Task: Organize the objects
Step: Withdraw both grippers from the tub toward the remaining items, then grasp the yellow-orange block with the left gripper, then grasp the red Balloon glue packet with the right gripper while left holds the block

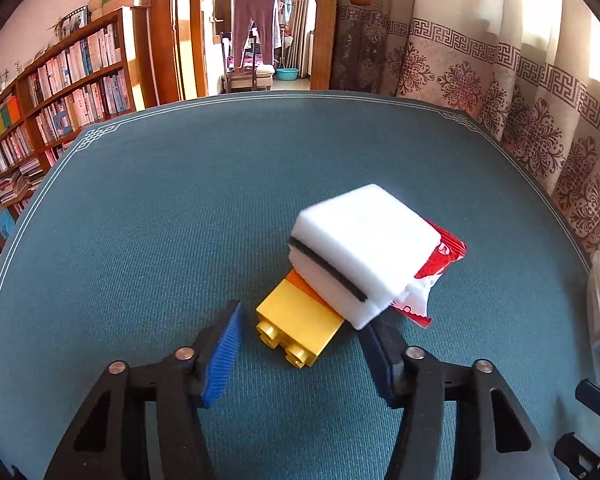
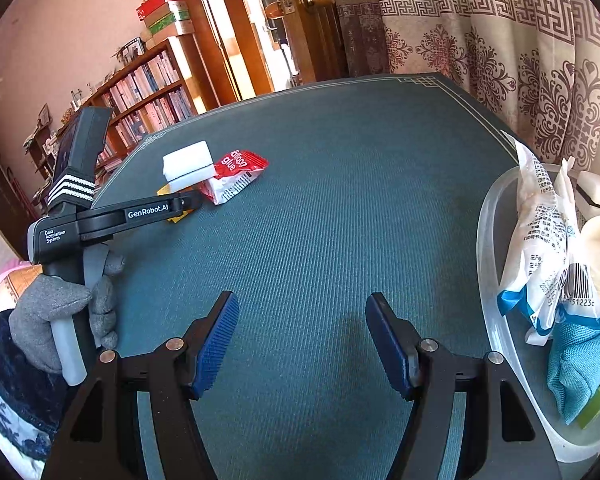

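Nearest the lens in the left wrist view, the left gripper (image 1: 300,336) has its blue-padded fingers spread wide apart, holding nothing, with a yellow toy brick (image 1: 298,326) lying on the green surface (image 1: 140,220) just ahead, between the finger lines and closer to the right-hand pad. Over the brick's far end rests a white sponge block (image 1: 360,252) with a dark strip through its middle, and an orange piece (image 1: 300,282), too hidden to identify, shows as a sliver under the sponge. Behind and to the right of the sponge, a red and white glue packet (image 1: 436,272) pokes out from beneath it. In the right wrist view, the right gripper (image 2: 302,340) is likewise spread and empty, hovering over bare cloth at the bottom of the frame. At the right edge of that frame sits a clear plastic tub (image 2: 496,304) already holding a white printed bag (image 2: 544,248), a blue cloth (image 2: 580,364), a green item and some pale pieces, so part of the sorting looks done. What seems left is the small pile in the upper left of that view, well apart from the tub: sponge, brick, packet. Judging by its position, the left gripper is lined up for the brick, though the sponge leaning on it may shift if the brick is pulled.
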